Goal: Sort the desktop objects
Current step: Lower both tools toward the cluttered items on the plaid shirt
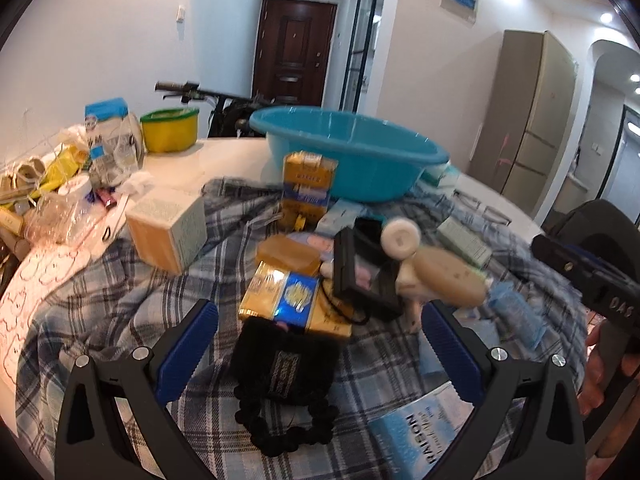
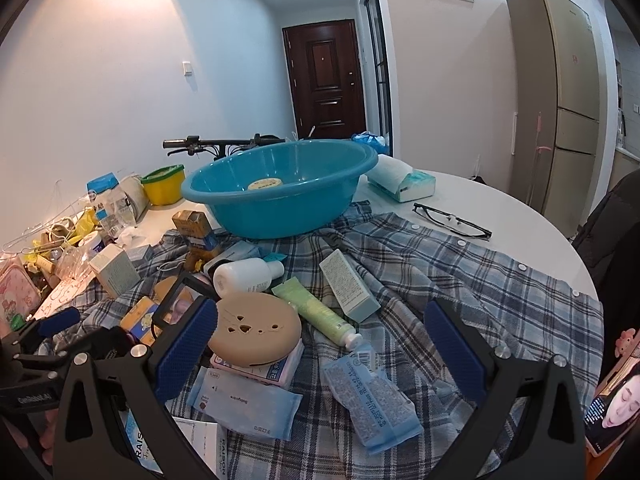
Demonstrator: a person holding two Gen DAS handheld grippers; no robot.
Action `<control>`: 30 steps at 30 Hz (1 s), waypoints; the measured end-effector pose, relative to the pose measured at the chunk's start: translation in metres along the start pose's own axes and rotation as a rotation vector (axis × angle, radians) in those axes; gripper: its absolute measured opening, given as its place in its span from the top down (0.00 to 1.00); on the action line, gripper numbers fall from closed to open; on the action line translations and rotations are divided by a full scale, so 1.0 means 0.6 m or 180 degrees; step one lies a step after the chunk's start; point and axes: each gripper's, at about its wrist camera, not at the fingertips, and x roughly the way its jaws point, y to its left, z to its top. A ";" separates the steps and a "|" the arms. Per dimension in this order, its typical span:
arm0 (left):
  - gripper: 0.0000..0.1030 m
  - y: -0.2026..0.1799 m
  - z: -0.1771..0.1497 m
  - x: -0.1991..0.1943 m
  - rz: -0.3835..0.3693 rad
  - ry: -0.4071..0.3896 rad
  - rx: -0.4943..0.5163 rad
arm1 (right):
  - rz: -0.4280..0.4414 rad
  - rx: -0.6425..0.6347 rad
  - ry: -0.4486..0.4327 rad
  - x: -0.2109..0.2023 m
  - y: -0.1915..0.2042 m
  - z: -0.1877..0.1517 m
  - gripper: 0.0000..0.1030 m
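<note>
hovering with spread, empty fingers, the left gripper frames a black pouch at lower centre of the left wrist view, directly ahead between the pads, long axis running away up-frame. it looks soft, dark, bead-trimmed, lying on the plaid shirt. the right gripper, also spread, hangs over packets, so the left is nearer.

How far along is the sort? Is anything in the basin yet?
Barely started. Done: the blue basin holds just one round tape roll. In hand: nothing; the left gripper and right gripper are both open. Left: the gold box, black pouch, tan round case, green tube and packets still lie on the plaid shirt.
</note>
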 end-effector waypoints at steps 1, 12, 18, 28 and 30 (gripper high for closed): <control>0.00 0.003 -0.002 0.004 -0.0005 0.0022 -0.0032 | -0.0006 -0.0012 0.0003 0.001 0.001 -0.001 0.00; 0.00 0.029 -0.020 0.034 0.0053 0.0207 -0.0186 | 0.0079 -0.0194 0.0213 0.019 0.033 -0.032 0.00; 0.05 0.031 -0.037 0.063 0.0067 0.0369 -0.0175 | 0.0077 -0.0254 0.0293 0.024 0.040 -0.047 0.00; 0.23 0.020 -0.051 0.090 0.0161 0.0523 0.0013 | 0.0051 -0.0203 0.0324 0.029 0.029 -0.049 0.00; 0.24 0.016 -0.053 0.091 0.0210 0.0526 0.0076 | 0.0048 -0.0197 0.0324 0.030 0.028 -0.049 0.00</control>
